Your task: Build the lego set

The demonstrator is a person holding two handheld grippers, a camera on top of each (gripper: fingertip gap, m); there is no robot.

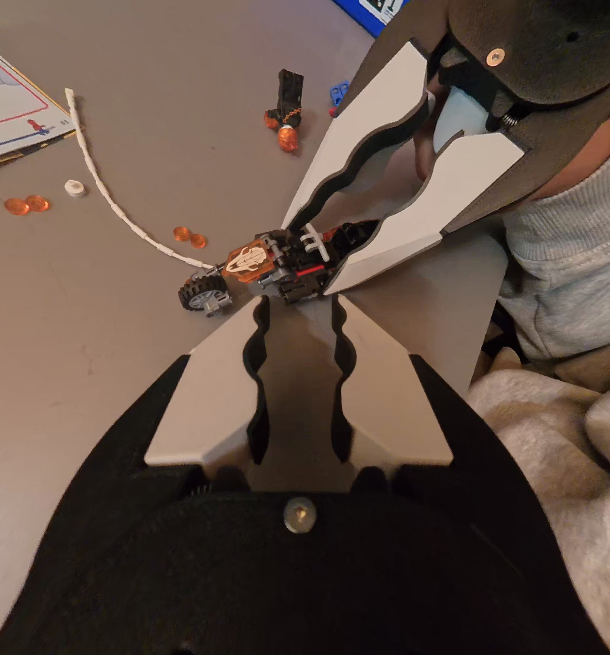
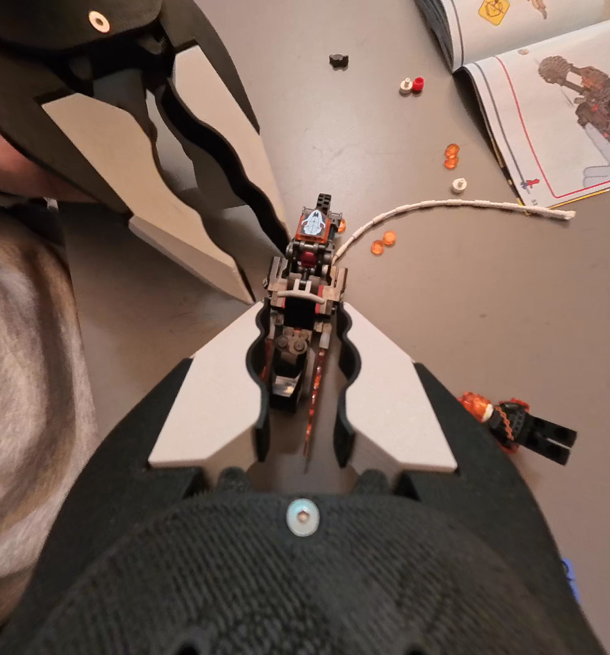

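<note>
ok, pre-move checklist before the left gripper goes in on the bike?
1. Right gripper shut on the motorcycle: ok.
2. Left gripper open and empty: ok.
3. Left gripper tips next to the motorcycle body; contact: cannot tell.
4. Front wheel attached: ok.
5. White chain trails from the front of the motorcycle across the table; whether it is attached: cannot tell.
6. Loose parts in view, namely orange studs, white stud, minifigure: ok.

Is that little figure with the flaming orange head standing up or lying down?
Lying down: the minifigure lies flat on the table, legs stretched sideways.
</note>
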